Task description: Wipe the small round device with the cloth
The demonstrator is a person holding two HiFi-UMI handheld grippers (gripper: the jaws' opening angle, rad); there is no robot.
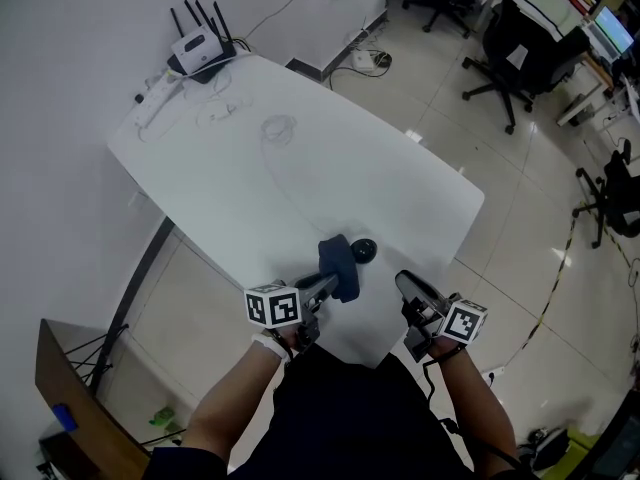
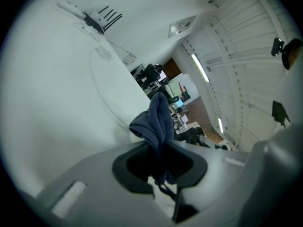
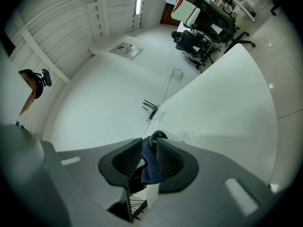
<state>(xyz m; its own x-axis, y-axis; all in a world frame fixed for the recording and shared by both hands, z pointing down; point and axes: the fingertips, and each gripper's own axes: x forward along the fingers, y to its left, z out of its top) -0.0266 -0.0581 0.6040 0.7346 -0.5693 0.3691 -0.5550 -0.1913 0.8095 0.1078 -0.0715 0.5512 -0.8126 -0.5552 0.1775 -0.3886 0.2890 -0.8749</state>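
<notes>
— Two grippers are showing at the bottom of the head view. What is each one doing?

— The left gripper (image 1: 328, 283) is clenching a crumpled dark blue cloth (image 1: 340, 266) over the near part of the broad white table (image 1: 330, 158). The small round black device (image 1: 363, 250) is sitting on the table just beside the cloth, on its right side. Whether the two are touching, I cannot tell. The right gripper (image 1: 405, 284) is hovering near the device but apart from it, with its tips pointing toward it.

— And farther off?

— A white router with black antennas (image 1: 200, 46) is standing at the table's far left corner. Black office chairs (image 1: 520, 53) are standing on the tiled floor (image 1: 500, 198) beyond.

— What is the left gripper view giving?

— The jaws are pinching the cloth. Its folds are bunching up past the tips, and a loose end is hanging down between the pads.

— And the right gripper view?

— Its jaws are standing apart and pressing on nothing. Through the gap the cloth is showing as a dark strip, with the glossy device peeking out just above it, and both are lying beyond the tips. The router's antennas are showing small at the far end of the table.
</notes>
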